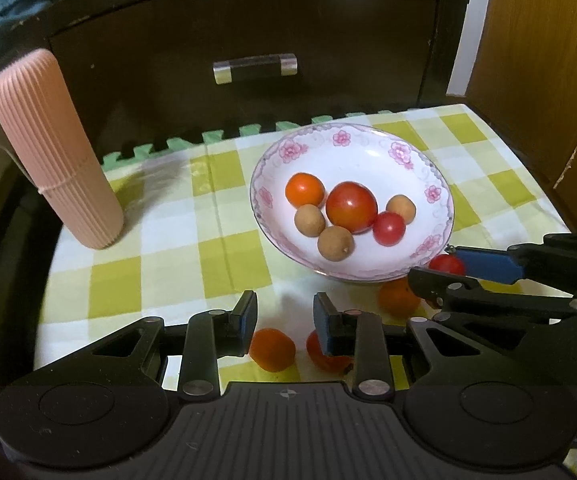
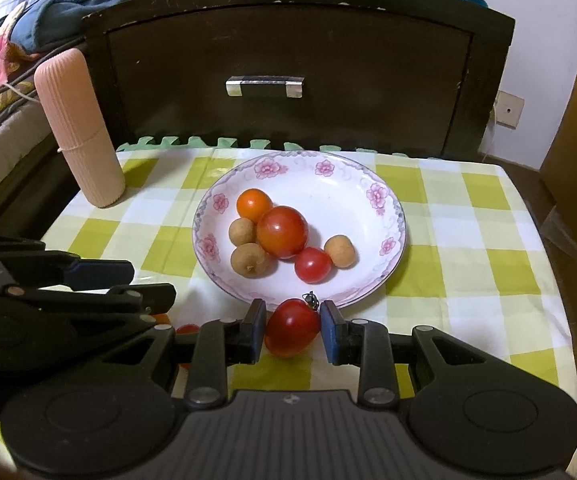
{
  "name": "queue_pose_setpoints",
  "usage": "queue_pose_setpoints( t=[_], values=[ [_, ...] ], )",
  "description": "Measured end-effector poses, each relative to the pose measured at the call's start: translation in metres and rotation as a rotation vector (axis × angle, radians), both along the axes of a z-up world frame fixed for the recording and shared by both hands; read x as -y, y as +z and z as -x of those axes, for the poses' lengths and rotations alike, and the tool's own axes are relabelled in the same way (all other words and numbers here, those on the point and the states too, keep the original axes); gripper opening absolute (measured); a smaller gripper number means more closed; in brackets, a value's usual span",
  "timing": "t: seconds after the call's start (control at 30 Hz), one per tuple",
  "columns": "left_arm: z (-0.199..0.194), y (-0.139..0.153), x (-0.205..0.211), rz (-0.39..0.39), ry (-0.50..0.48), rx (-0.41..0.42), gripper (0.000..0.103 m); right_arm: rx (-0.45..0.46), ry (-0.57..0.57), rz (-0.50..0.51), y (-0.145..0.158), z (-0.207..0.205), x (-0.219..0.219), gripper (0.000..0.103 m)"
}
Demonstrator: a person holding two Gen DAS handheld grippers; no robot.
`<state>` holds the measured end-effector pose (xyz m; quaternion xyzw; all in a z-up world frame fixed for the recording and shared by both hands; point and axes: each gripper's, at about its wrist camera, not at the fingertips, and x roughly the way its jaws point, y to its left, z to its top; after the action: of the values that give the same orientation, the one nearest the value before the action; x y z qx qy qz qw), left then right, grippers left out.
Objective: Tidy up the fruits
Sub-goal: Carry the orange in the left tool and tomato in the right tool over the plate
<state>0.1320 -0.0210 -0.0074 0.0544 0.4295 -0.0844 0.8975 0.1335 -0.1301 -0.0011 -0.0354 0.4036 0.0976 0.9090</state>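
A white flowered plate [image 2: 324, 168] [image 1: 340, 138] holds a big red tomato [image 2: 282, 232], an orange tomato [image 2: 253, 205], a small red tomato [image 2: 312, 265] and three brown longans [image 2: 250, 260]. Just in front of its near rim, my right gripper [image 2: 293, 330] [image 1: 434, 263] is shut on a red tomato [image 2: 291, 332] [image 1: 448, 266], with both blue pads touching it. My left gripper [image 1: 284, 318] [image 2: 136, 282] is open over the cloth with nothing between its fingers. Two orange tomatoes [image 1: 271, 349] [image 1: 324, 356] lie under its tips, and a third [image 1: 398, 298] lies by the plate.
A tall pink ribbed cylinder [image 1: 56, 152] [image 2: 78, 128] stands at the back left of the green-checked tablecloth [image 1: 160, 248]. A dark cabinet with a metal handle [image 2: 264, 86] closes off the back. The table ends close on the left and right.
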Motion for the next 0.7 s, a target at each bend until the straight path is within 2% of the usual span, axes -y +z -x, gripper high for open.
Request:
queue_pose_setpoints(
  t=[0.23, 0.47, 0.6, 0.7],
  values=[
    [-0.008, -0.01, -0.018, 0.07, 0.042, -0.079, 0.039, -0.016, -0.001, -0.008, -0.004, -0.001, 0.004, 0.029],
    [-0.013, -0.025, -0.015, 0.036, 0.054, -0.113, 0.04, -0.02, 0.01, -0.01, -0.004, 0.001, 0.002, 0.029],
    [-0.024, -0.037, -0.021, 0.078, 0.086, -0.158, 0.041, -0.03, 0.008, -0.01, -0.006, 0.0, 0.002, 0.029],
    [-0.025, -0.042, -0.018, 0.058, 0.085, -0.156, 0.04, -0.032, 0.006, -0.011, -0.007, -0.001, 0.002, 0.029]
  ],
)
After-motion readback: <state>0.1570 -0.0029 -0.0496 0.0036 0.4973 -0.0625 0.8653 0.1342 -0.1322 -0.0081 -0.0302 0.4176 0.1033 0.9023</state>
